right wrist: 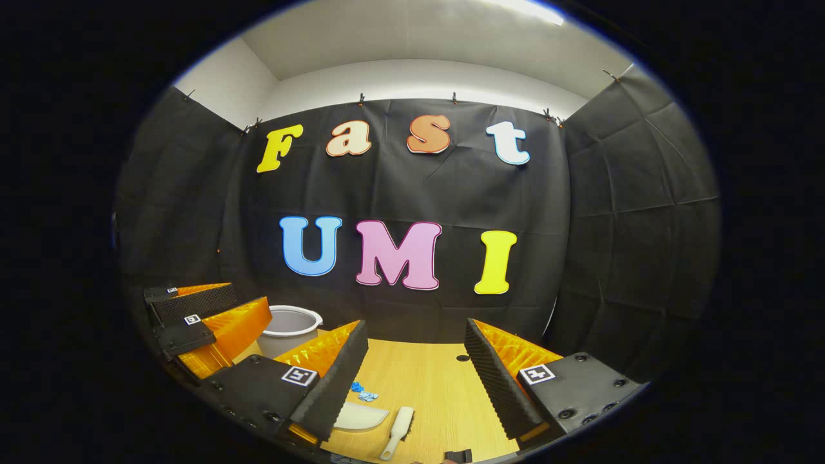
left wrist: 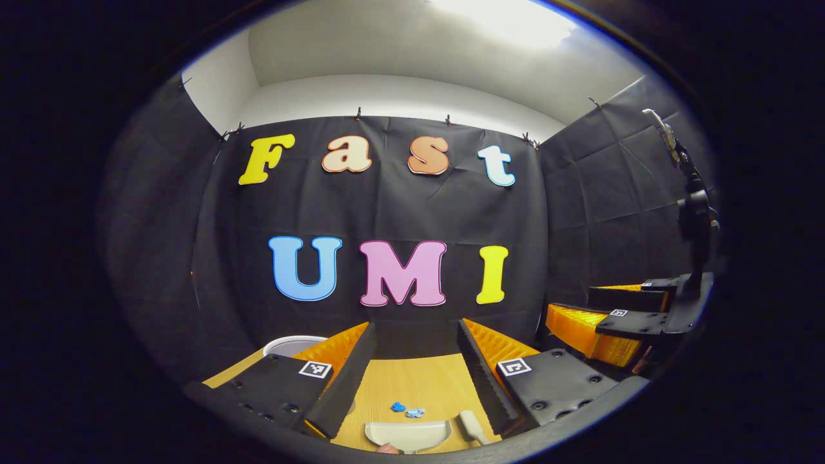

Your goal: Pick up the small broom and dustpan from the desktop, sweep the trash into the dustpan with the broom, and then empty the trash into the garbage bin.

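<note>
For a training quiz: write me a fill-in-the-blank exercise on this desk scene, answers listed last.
1. The dustpan and small broom lie on the wooden ____.
2. The blue trash lies just beyond the ____.
3. The jaws of the right gripper stand ____.
4. The white garbage bin stands near the black ____.

Missing words: desktop; dustpan; open; wall

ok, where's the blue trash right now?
The blue trash lies on the wooden desktop, just beyond the dustpan, with the small broom to its right in the right gripper view; the left gripper view shows it between the left claw's fingers.
</note>
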